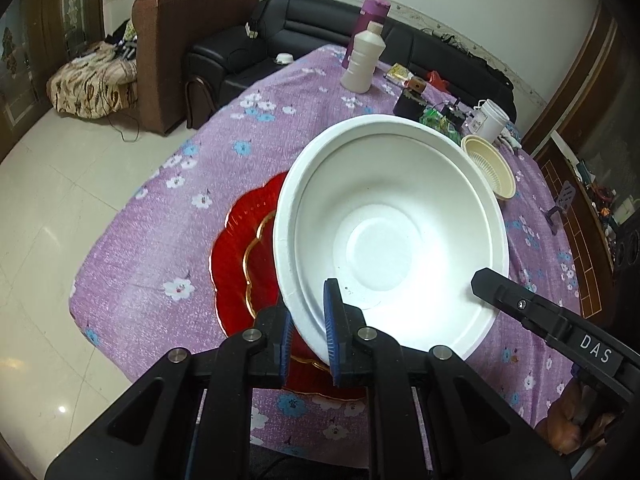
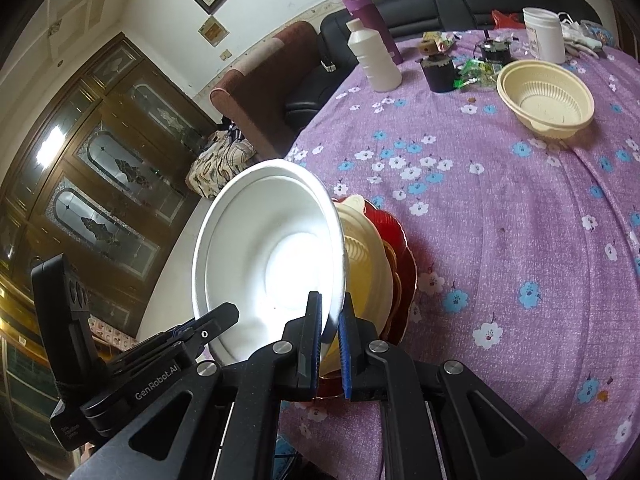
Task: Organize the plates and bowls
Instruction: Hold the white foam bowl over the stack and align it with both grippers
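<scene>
A: Left gripper (image 1: 310, 334) is clamped narrow on the near rim of the white foam bowl (image 1: 392, 236). Right gripper (image 2: 329, 346) pinches the same bowl's rim too, blue pads on either side of it. Both holding. Bowl is tilted, off the cloth.

B: Left wrist cam shows what's under it?

A: Only the red plate (image 1: 240, 256), gold trim, on the purple floral tablecloth (image 1: 240, 136). Bowl hides the rest. Right wrist cam shows more: a cream bowl (image 2: 366, 264) sitting in the red plate (image 2: 396, 236), directly behind the white bowl (image 2: 268, 256). Can't tell if white touches cream.

B: Anything in the bowls?

A: White one shows bare inside. Cream one under it is mostly hidden, can't tell.

B: Farther out?

A: Second cream ribbed bowl (image 2: 546, 96), alone mid-table, well apart from the stack, nothing visible in it. Past it: white bottle (image 2: 374, 60), purple flask (image 2: 370, 20) just behind it, white tub (image 2: 544, 34), wrappers and small clutter. Left cam catches the right gripper's finger (image 1: 520, 304) over the bowl's far rim.
</scene>
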A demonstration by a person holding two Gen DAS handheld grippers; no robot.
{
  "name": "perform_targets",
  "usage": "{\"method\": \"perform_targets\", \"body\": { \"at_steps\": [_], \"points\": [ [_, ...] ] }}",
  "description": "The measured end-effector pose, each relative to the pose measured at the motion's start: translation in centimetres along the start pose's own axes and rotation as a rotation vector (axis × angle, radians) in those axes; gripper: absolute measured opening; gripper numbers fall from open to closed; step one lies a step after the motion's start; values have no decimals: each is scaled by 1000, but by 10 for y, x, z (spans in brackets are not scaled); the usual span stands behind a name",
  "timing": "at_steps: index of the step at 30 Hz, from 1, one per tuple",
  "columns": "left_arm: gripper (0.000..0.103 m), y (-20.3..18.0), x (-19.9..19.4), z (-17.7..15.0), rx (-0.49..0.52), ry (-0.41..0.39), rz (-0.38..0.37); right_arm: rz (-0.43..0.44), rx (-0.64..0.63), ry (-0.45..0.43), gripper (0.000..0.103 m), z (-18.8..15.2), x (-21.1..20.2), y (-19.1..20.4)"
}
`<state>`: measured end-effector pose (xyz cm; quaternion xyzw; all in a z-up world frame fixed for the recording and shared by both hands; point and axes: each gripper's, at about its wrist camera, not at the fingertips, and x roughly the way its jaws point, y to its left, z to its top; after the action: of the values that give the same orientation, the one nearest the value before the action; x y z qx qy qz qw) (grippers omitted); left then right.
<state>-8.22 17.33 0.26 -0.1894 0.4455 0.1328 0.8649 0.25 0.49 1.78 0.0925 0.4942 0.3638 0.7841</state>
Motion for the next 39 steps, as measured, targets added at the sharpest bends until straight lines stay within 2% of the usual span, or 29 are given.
{"method": "perform_targets", "body": {
  "at_steps": [26,39],
  "points": [
    [12,1,7,3,-5,39,6,5,21,34,8,4,12,-6],
    [12,2,5,1,-19,48,6,20,28,44,11,2,12,-7]
  ]
}}
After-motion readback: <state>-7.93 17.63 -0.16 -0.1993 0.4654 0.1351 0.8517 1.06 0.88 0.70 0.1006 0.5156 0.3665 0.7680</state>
